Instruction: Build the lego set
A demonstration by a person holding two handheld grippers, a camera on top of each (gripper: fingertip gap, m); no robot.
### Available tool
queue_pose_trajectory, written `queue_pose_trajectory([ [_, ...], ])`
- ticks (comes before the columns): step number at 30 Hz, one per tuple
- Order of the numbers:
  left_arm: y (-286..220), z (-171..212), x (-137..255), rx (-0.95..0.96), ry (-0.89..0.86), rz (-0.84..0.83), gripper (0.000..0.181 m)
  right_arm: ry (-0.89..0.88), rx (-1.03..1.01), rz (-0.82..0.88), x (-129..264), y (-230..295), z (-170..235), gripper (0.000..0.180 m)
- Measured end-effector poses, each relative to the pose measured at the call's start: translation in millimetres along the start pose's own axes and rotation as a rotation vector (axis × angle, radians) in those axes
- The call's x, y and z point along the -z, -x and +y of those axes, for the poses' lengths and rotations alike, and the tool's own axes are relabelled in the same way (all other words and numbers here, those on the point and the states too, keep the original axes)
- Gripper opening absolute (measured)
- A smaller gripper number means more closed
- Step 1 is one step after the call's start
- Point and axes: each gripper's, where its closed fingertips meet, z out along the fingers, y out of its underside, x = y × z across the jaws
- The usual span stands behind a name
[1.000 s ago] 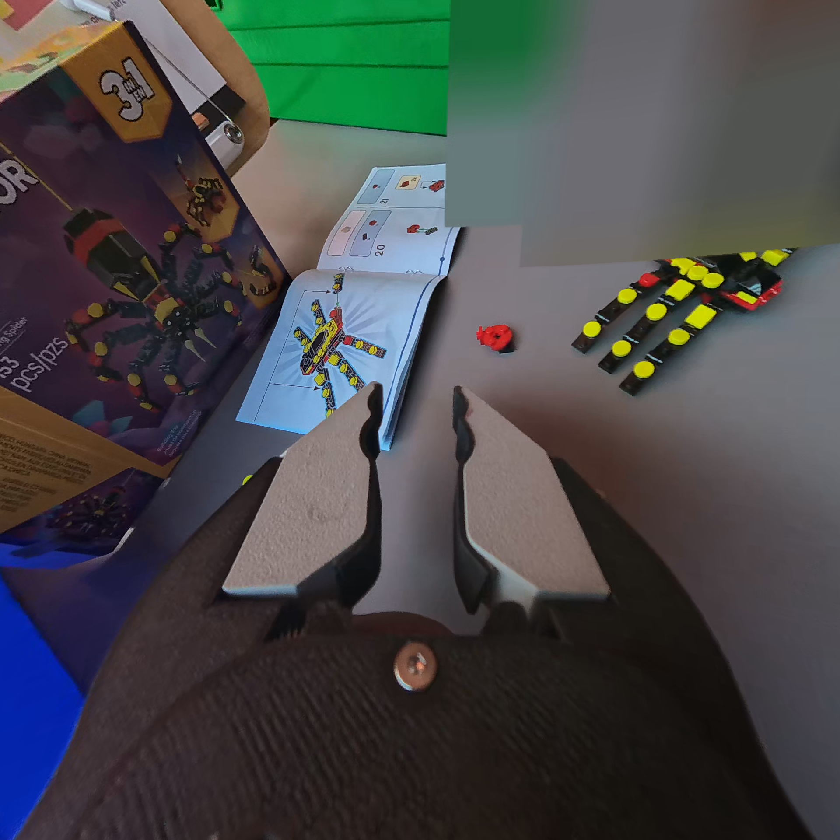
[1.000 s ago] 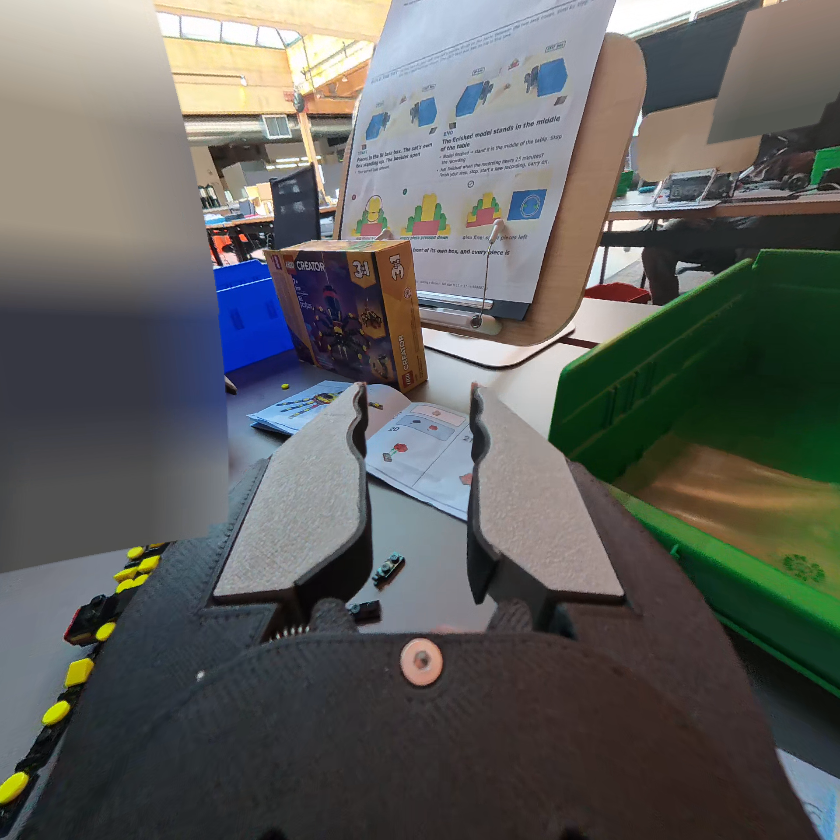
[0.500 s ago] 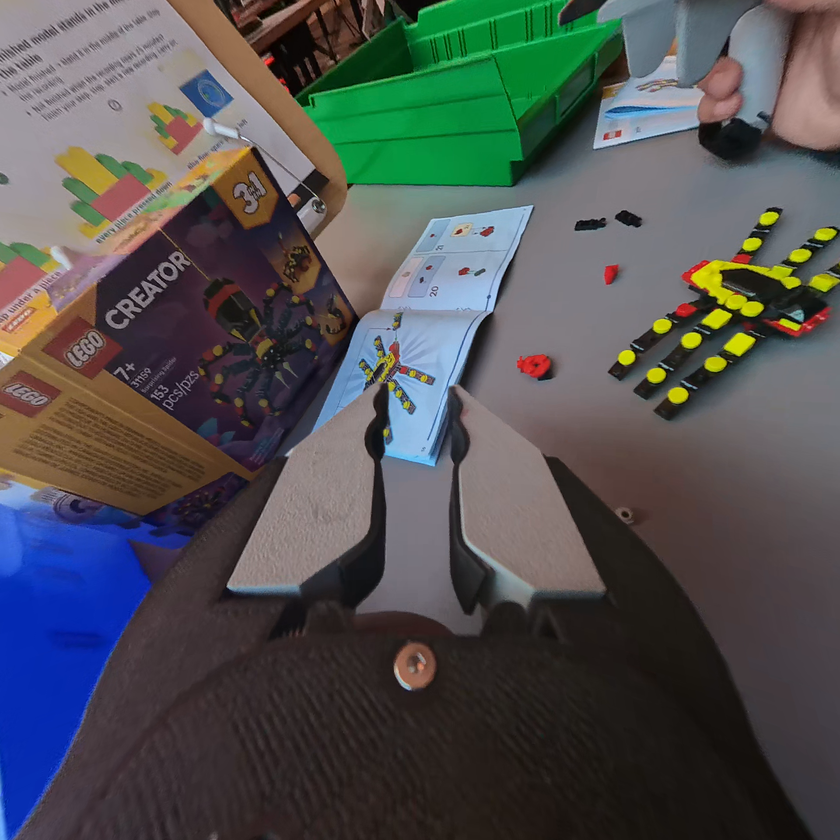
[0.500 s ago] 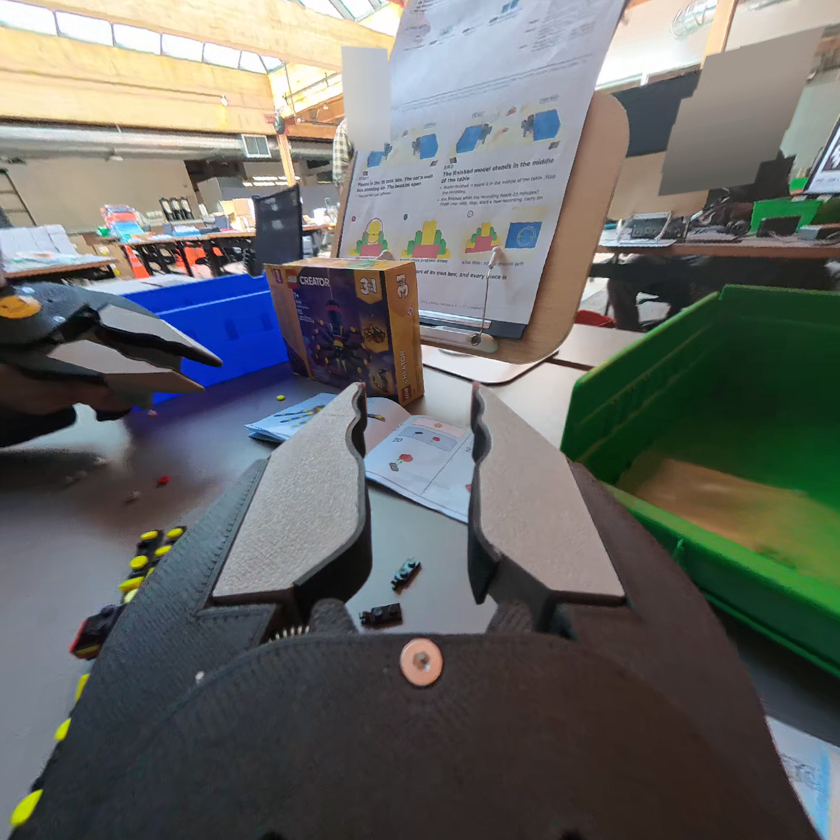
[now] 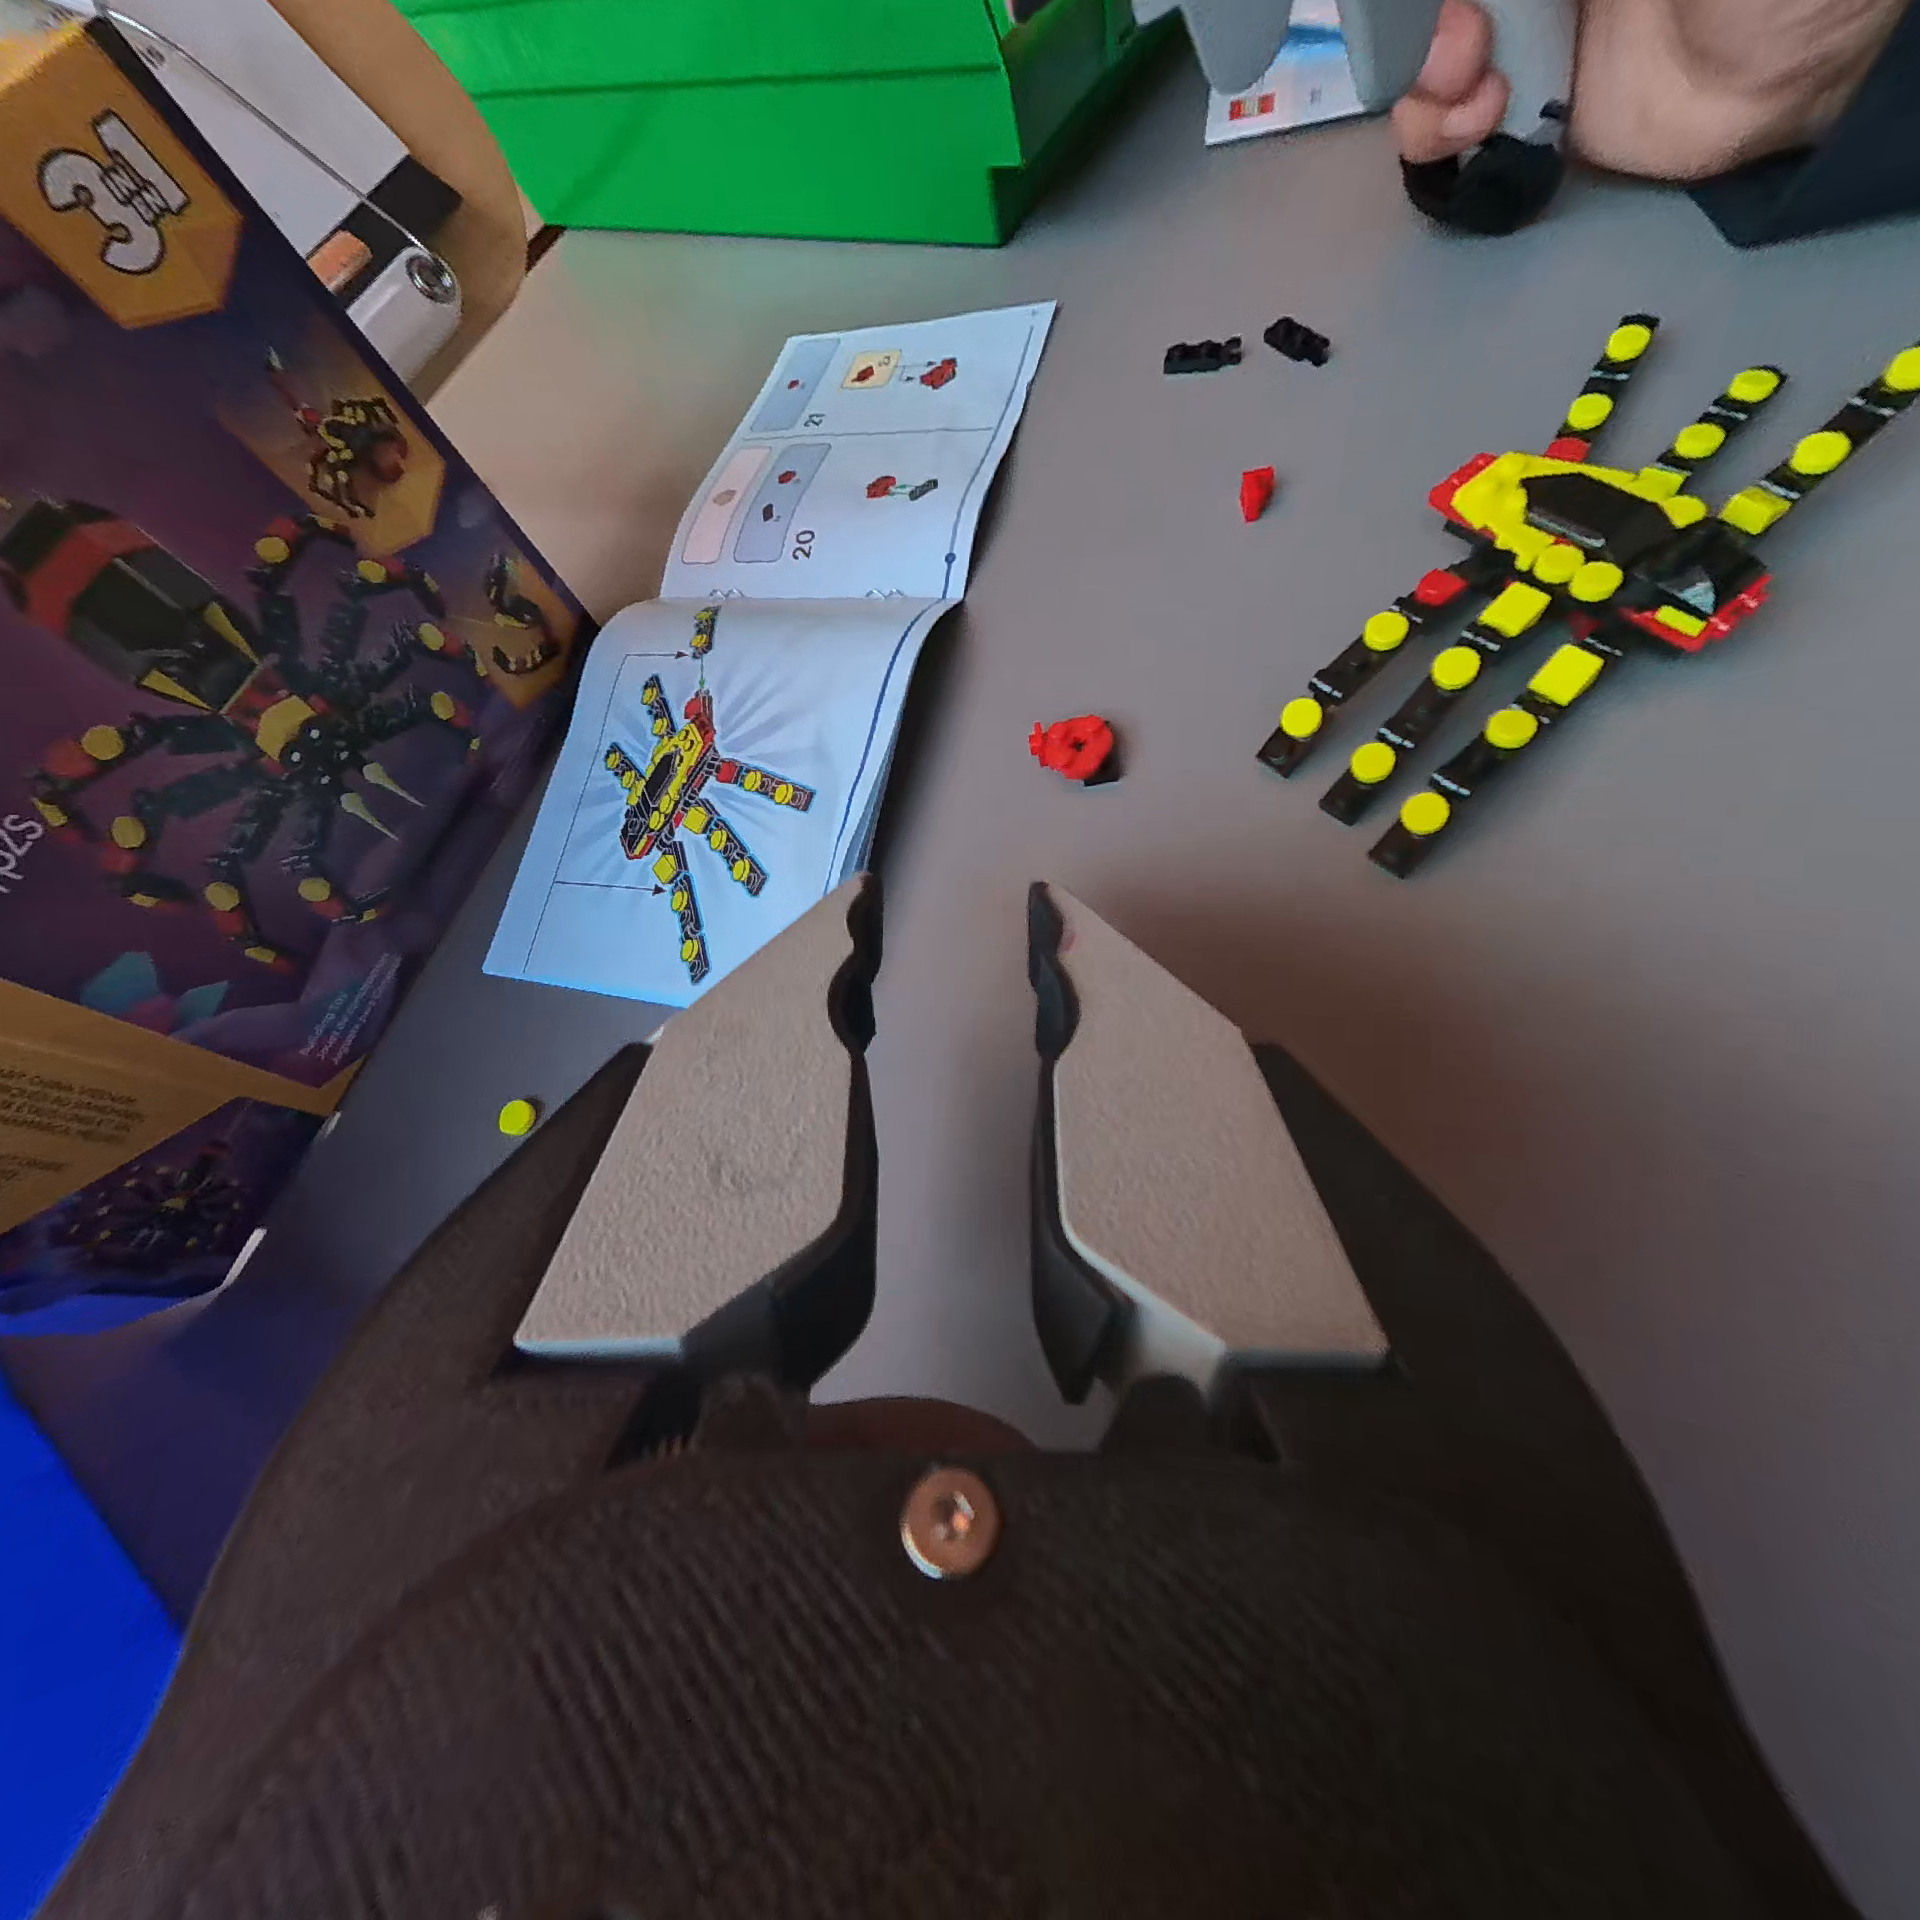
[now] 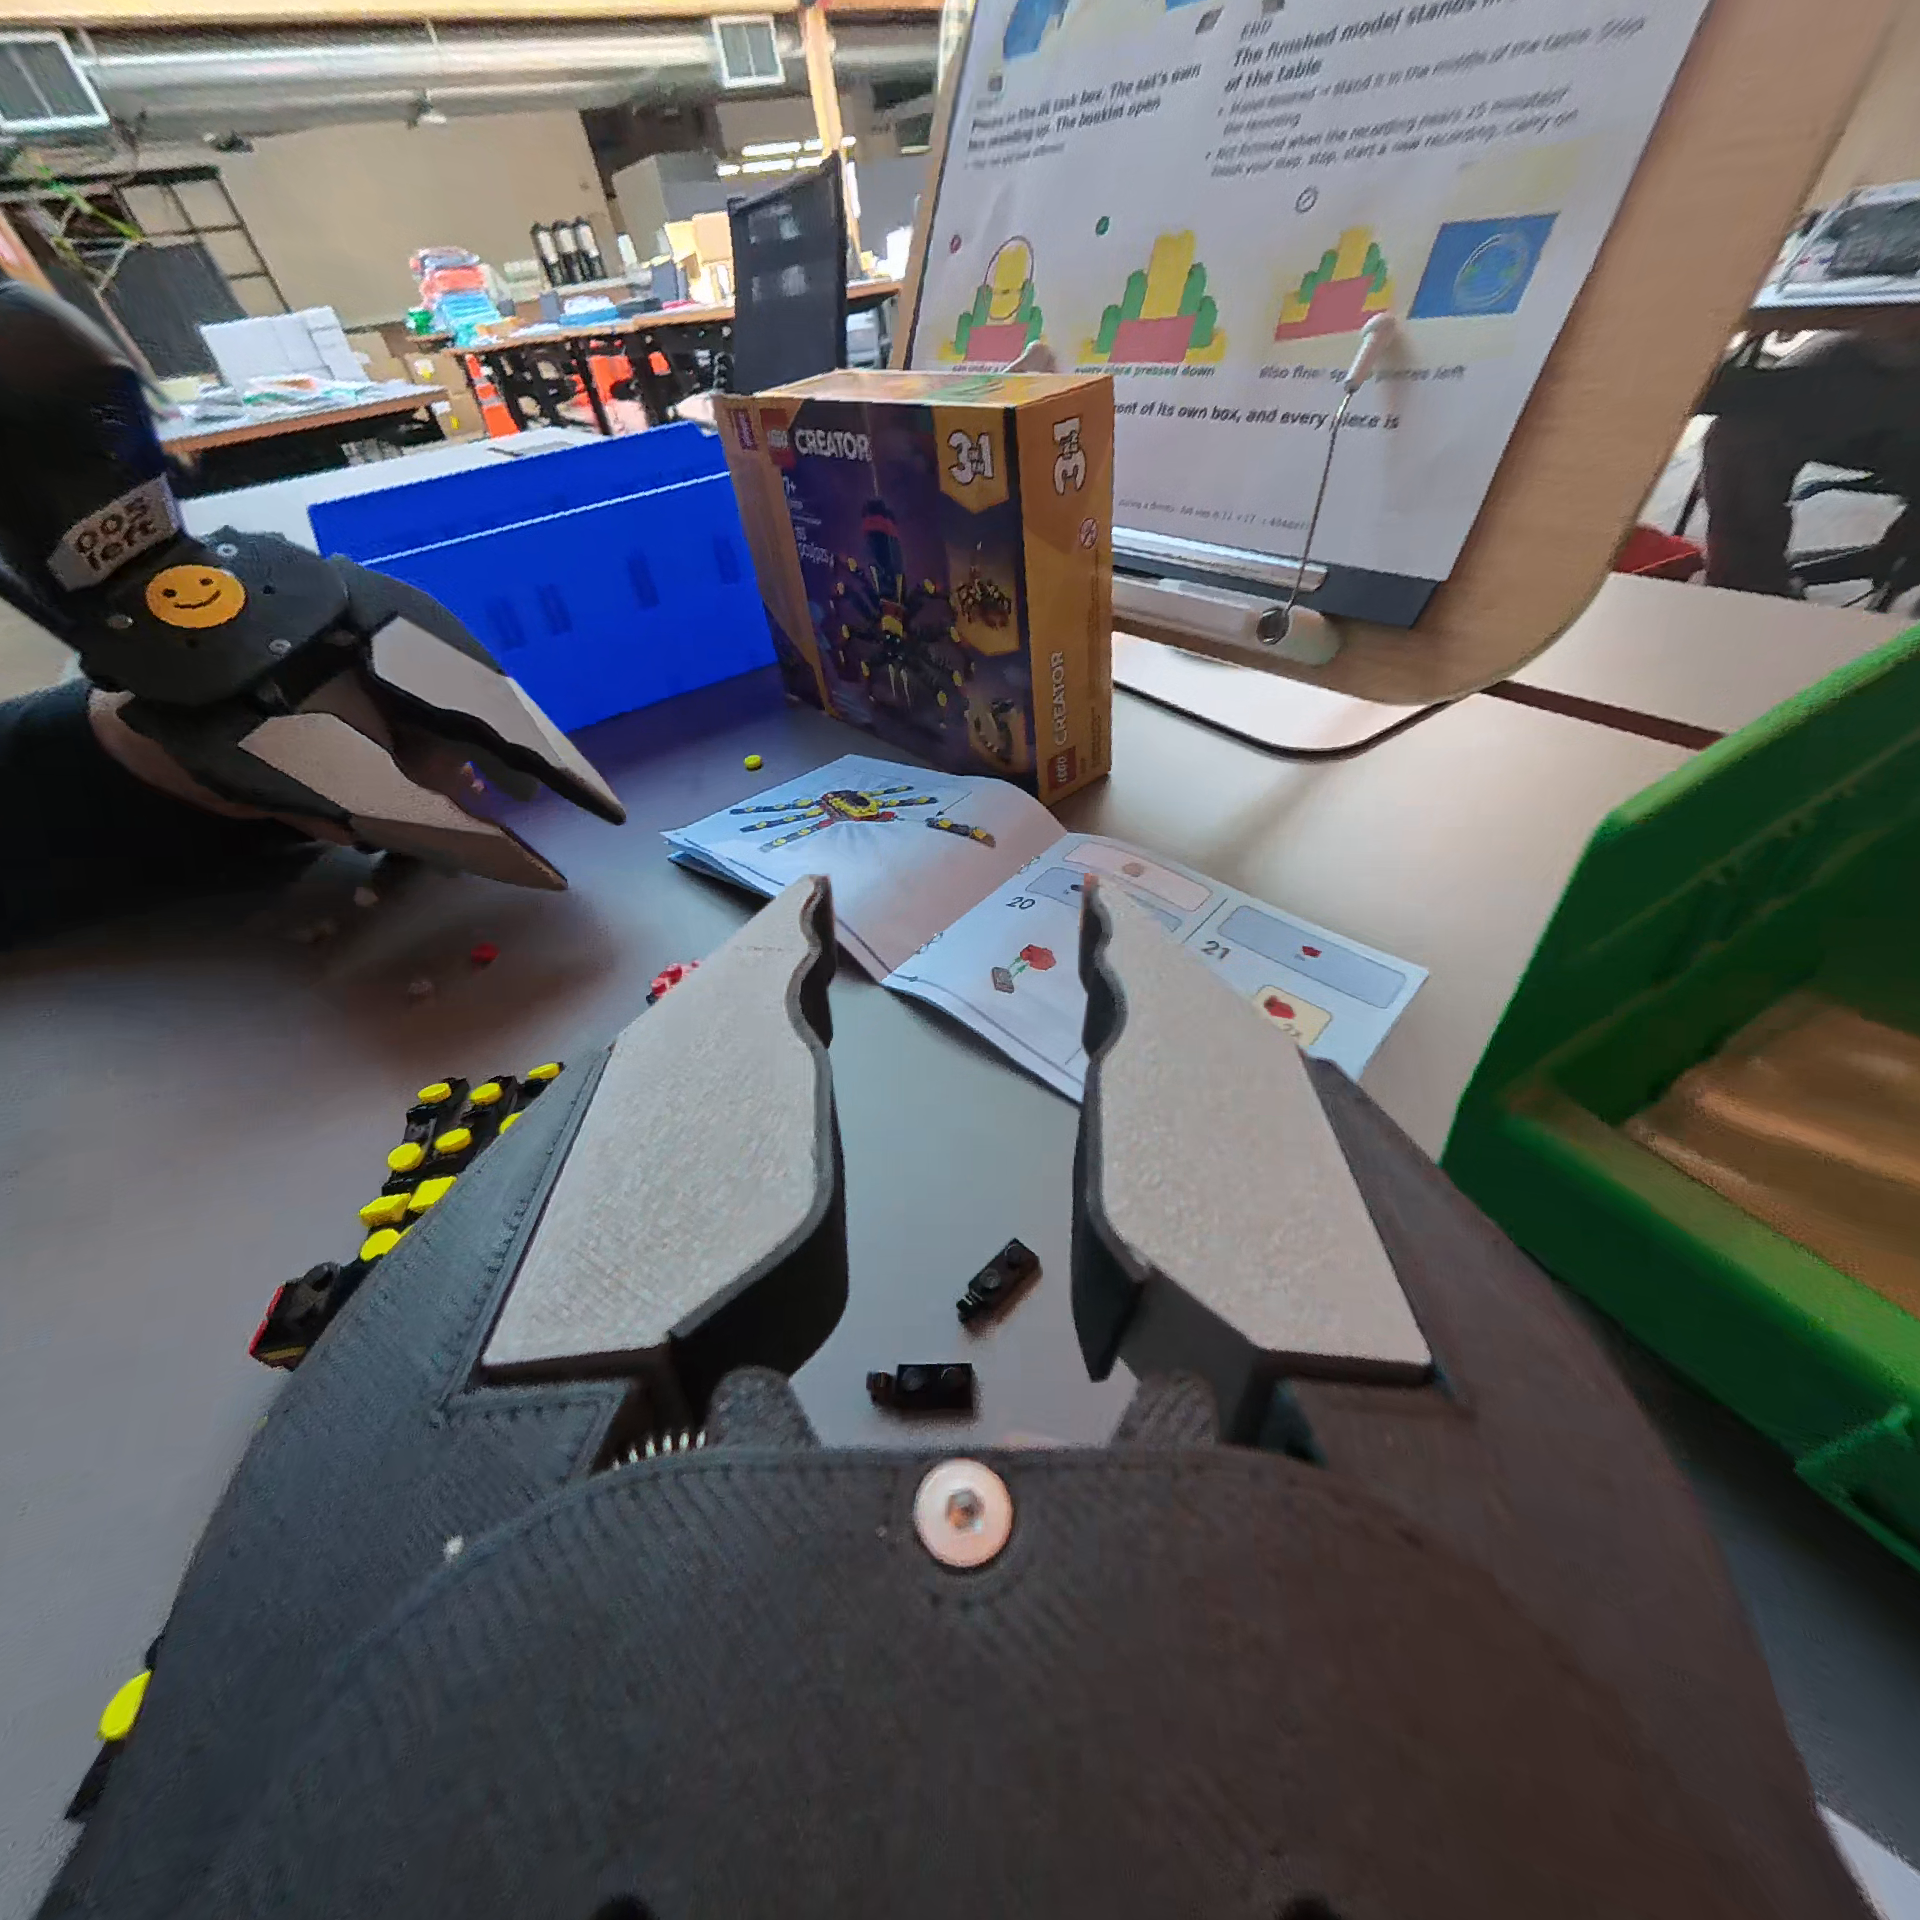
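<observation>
Since half a second back the left gripper has dropped lower and closer to the table, so the box now fills the left edge of its view and the stand behind it is mostly cut off. The right gripper has tipped down too, and the two black pieces now sit on the table right between its fingers, near their roots.

Both grippers are empty. The left one's jaws stand a narrow gap apart, the right one's a bit wider.

The half-built spider, black legs with yellow studs, lies flat on the table to the right of the left gripper, well apart from it. A red piece sits between the spider and the open booklet, and a smaller red bit lies farther back. A loose yellow stud is just beside the left gripper's left finger, near the box's foot.

For room to move: bare grey table lies straight ahead of the left gripper's tips, with the booklet's corner just left of them. On the right side the green bin walls things off close by, and the blue bin closes the far left behind the box.
</observation>
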Motion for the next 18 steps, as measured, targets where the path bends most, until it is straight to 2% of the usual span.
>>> queue_pose_trajectory([
  [1,0,1,0,-0.003,0.005,0.0,0.026,0.009,-0.003,-0.021,-4,2,1,0.045],
  [6,1,10,2,-0.055,0.045,-0.014,0.025,0.047,0.052,-0.094,-24,12,2,0.045],
  [11,1,10,1,-0.028,0.045,0.005,0.026,0.096,0.09,-0.126,-35,19,5,0.048],
  [15,6,9,3,0.015,0.032,0.0,0.026,0.225,0.082,-0.178,-46,39,21,0.055],
  [18,7,9,3,0.014,0.033,-0.006,0.026,0.385,0.083,-0.216,-57,63,44,0.054],
])
